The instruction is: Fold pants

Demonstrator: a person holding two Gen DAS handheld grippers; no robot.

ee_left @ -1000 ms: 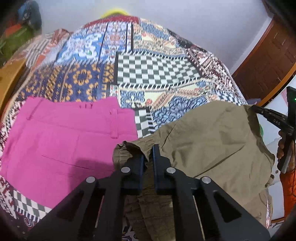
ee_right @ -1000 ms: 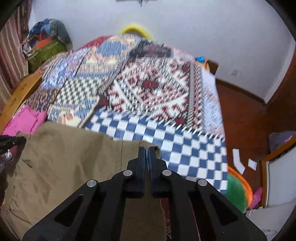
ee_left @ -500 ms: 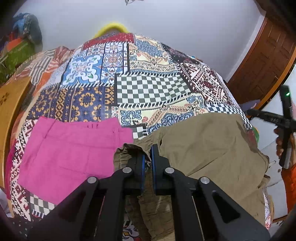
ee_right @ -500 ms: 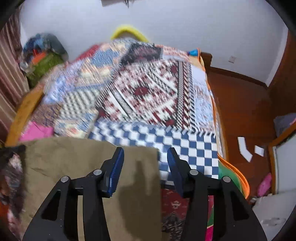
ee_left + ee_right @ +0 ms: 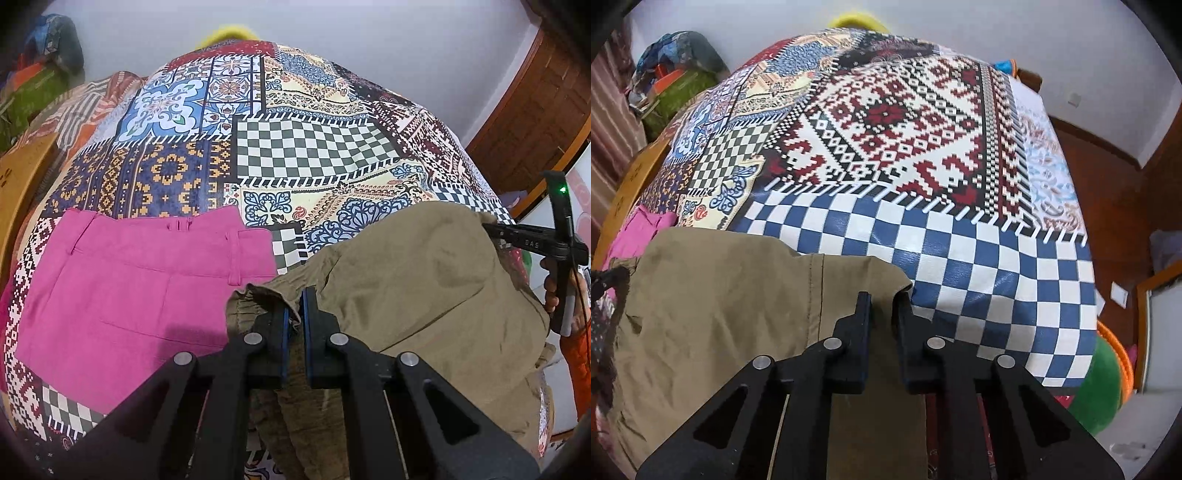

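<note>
Khaki pants [image 5: 424, 291] lie at the near edge of the bed [image 5: 306, 147], beside pink pants [image 5: 140, 280]. Left gripper [image 5: 294, 308]: fingers pressed together, pinching the gathered khaki waistband. Right gripper [image 5: 882, 308]: fingers slightly spread, straddling the khaki hem corner, not clamping it.

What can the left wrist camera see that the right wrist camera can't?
Only the left wrist view shows the pink pants spread flat and the left gripper shut on the olive pants. Only the right wrist view shows the blue checkered patch and the slightly open right gripper. Both show the olive pants and the patchwork bedspread.
</note>
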